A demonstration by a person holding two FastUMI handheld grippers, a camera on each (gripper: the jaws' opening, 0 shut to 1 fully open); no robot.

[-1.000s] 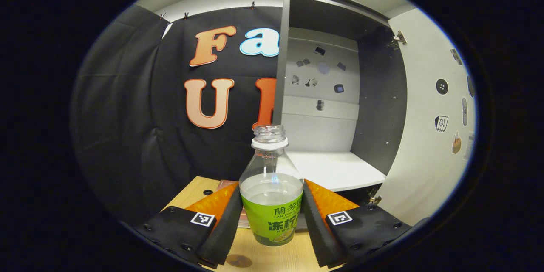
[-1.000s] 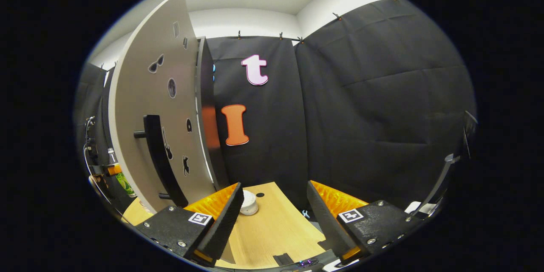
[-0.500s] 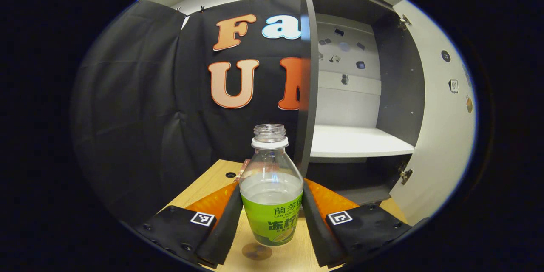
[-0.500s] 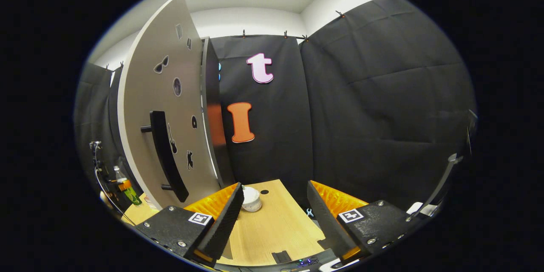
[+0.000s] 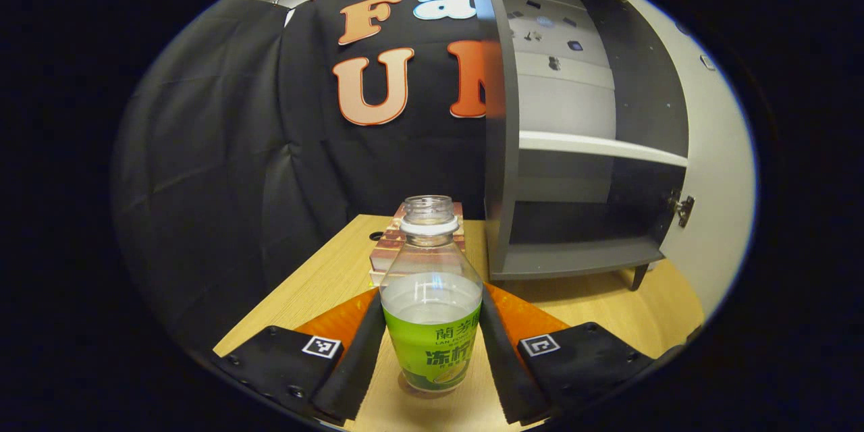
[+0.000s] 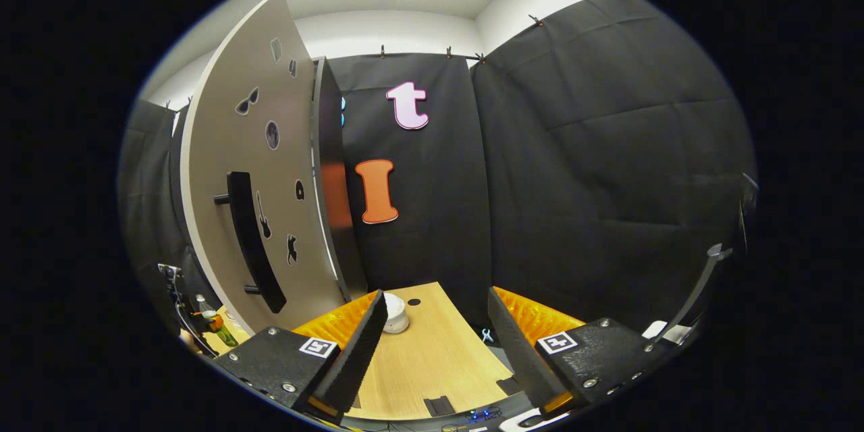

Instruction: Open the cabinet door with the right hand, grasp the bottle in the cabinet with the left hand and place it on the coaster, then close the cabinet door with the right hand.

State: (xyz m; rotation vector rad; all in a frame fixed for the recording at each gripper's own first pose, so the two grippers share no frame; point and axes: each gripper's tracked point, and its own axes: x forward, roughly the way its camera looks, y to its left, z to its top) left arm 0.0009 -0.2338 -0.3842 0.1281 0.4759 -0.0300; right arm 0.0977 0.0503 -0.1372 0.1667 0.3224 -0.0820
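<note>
Bottle (image 5: 431, 297) stands upright between the left gripper (image 5: 432, 344) fingers, both pressing its sides, its base at the wooden table (image 5: 324, 283). Ahead to the right, the cabinet (image 5: 574, 148) stands open. The right gripper (image 6: 432, 344), fingers apart and holding nothing, has the cabinet door (image 6: 250, 169) ahead to its left.
</note>
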